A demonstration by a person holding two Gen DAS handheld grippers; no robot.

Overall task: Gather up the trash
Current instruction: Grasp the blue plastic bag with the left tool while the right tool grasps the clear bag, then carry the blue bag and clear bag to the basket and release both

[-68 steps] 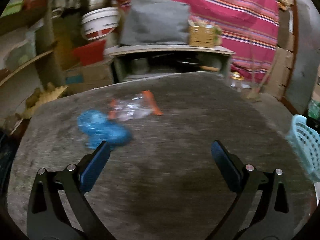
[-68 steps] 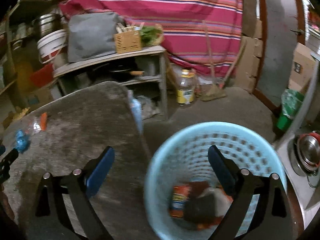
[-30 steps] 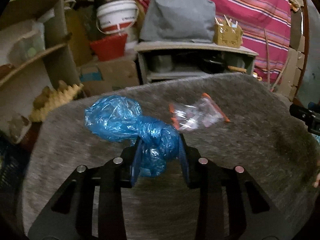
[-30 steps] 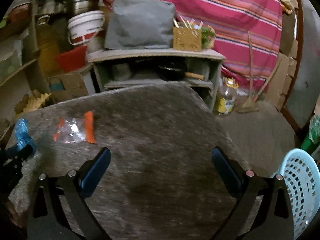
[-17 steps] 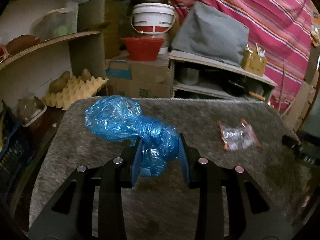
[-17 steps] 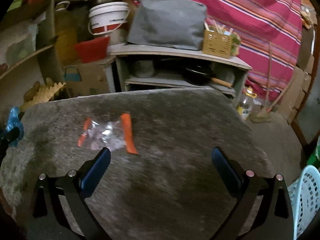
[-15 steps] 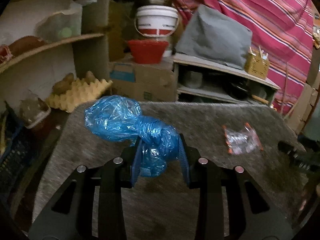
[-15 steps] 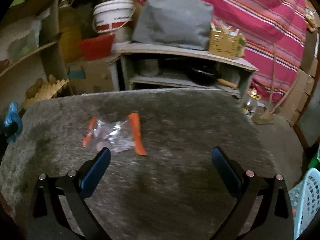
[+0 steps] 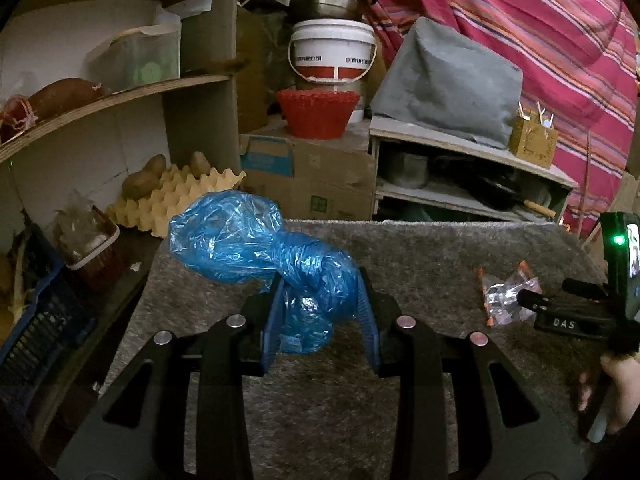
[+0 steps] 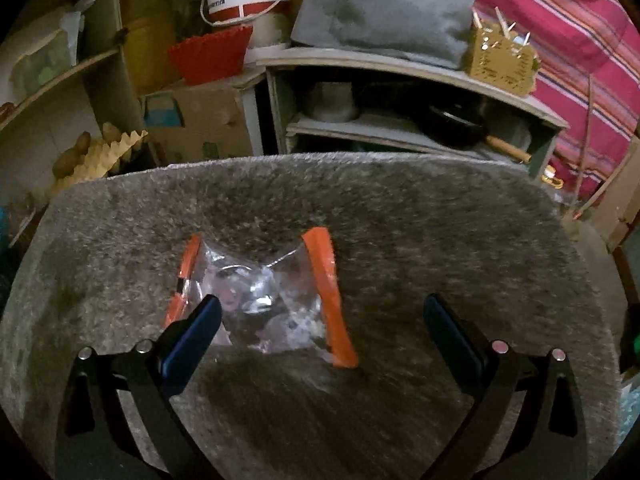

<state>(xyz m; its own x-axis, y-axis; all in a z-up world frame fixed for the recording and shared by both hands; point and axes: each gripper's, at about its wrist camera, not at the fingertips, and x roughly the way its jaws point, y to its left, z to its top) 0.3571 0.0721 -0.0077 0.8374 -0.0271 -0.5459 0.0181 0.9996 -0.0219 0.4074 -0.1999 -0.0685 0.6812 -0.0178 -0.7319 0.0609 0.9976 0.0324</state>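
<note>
My left gripper (image 9: 320,300) is shut on a crumpled blue plastic bag (image 9: 256,244) and holds it above the grey fuzzy table top (image 9: 420,248). A clear wrapper with orange edges (image 10: 260,292) lies flat on the table (image 10: 420,220). My right gripper (image 10: 320,320) is open and empty, low over the table, with the wrapper between its fingers toward the left finger (image 10: 196,332). In the left wrist view the wrapper (image 9: 504,300) lies at the right, partly hidden by the right gripper's tip (image 9: 560,312).
Behind the table stand a grey shelf unit (image 10: 400,92) with pans, a cardboard box (image 9: 308,172), a red basket (image 9: 318,114), a white bucket (image 9: 334,54). An egg tray with potatoes (image 9: 176,196) and a blue crate (image 9: 36,328) sit left.
My left gripper closed on the blue bag, lifted it and swung left. My right gripper moved from the basket over the table down to the orange-edged wrapper, staying open.
</note>
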